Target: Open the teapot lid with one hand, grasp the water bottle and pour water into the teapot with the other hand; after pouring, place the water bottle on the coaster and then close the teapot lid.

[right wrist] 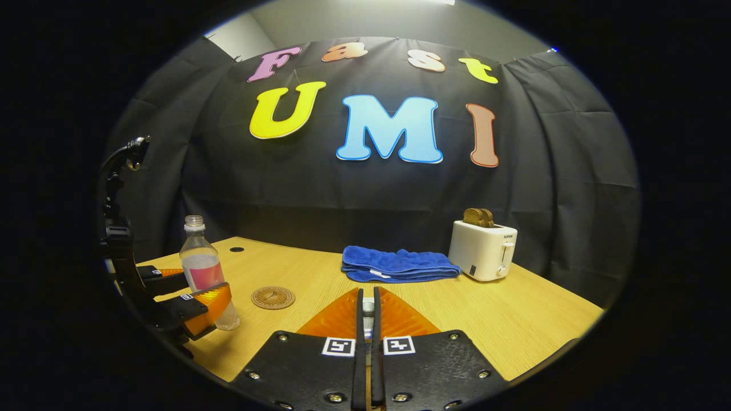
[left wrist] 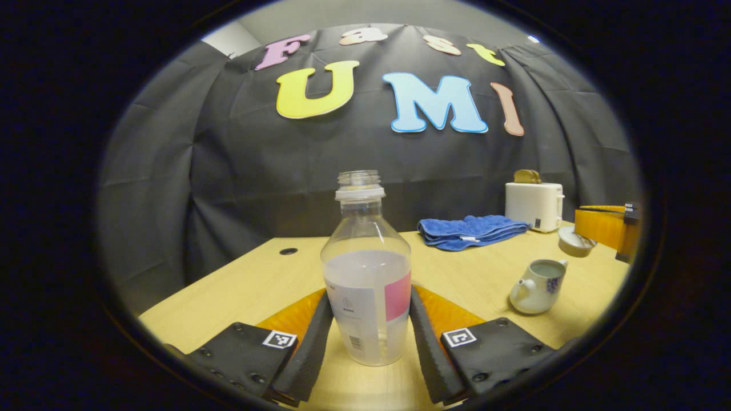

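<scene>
in the left gripper view our left gripper (left wrist: 368, 337) has its jaws spread around the one water bottle (left wrist: 367, 274), a finger just beside each flank; we cannot tell whether both press, so we read the grasp as about to close, not yet made. the bottle stands uncapped, upright and part full on the bench (left wrist: 257, 279), toward the near edge. off toward the right edge sits one teapot (left wrist: 537, 286), its mouth open, and one teapot lid (left wrist: 575, 241) hangs above and behind it, at the tip of the right gripper (left wrist: 605, 227). one folded blue towel (left wrist: 471, 231) and one toaster (left wrist: 534, 205) sit along the far edge. in the right gripper view our right gripper (right wrist: 368, 319) has its jaws nearly together on something small and pale, which we judge to be the lid's knob. one coaster (right wrist: 273, 297) lies bare just beside the bottle, toward the left edge. so the lid step looks done and we are at grasping. next calls for a firm squeeze, a lift, a carry across to the teapot and a slow tilt over its mouth.
</scene>
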The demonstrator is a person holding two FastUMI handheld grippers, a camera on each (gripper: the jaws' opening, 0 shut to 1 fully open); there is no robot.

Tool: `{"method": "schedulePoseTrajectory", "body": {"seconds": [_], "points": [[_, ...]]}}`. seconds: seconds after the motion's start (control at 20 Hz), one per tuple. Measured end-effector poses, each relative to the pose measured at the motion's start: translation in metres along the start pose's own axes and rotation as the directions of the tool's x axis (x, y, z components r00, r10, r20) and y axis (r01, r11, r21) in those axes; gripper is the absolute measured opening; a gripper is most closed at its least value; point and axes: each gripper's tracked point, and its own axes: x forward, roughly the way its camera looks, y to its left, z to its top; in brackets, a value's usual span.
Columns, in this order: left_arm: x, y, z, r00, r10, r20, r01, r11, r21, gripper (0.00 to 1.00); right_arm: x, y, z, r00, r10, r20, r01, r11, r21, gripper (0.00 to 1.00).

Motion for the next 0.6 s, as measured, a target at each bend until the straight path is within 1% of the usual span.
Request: {"method": "schedulePoseTrajectory", "body": {"seconds": [0.2, 0.35, 0.45, 0.6], "points": [[0.006, -0.002, 0.008, 1.000, -0.021, 0.000, 0.021, 0.991, 0.133, 0.83, -0.006, -0.011, -0.003, 1.000, -0.021, -0.004, 0.021, 1.000, 0.022, 0.04], [0.013, 0.001, 0.021, 0.999, -0.033, 0.019, 0.027, 0.965, 0.261, 0.83, -0.010, -0.020, -0.006, 0.999, -0.037, -0.007, 0.037, 0.998, 0.042, 0.04], [0.016, 0.001, 0.028, 0.999, -0.040, 0.023, 0.029, 0.933, 0.359, 0.83, -0.012, -0.026, -0.008, 0.999, -0.044, -0.010, 0.045, 0.998, 0.051, 0.04], [0.021, -0.005, 0.041, 0.997, -0.067, 0.025, 0.045, 0.866, 0.498, 0.84, -0.016, -0.036, -0.010, 0.998, -0.063, -0.011, 0.064, 0.996, 0.061, 0.04]]}}
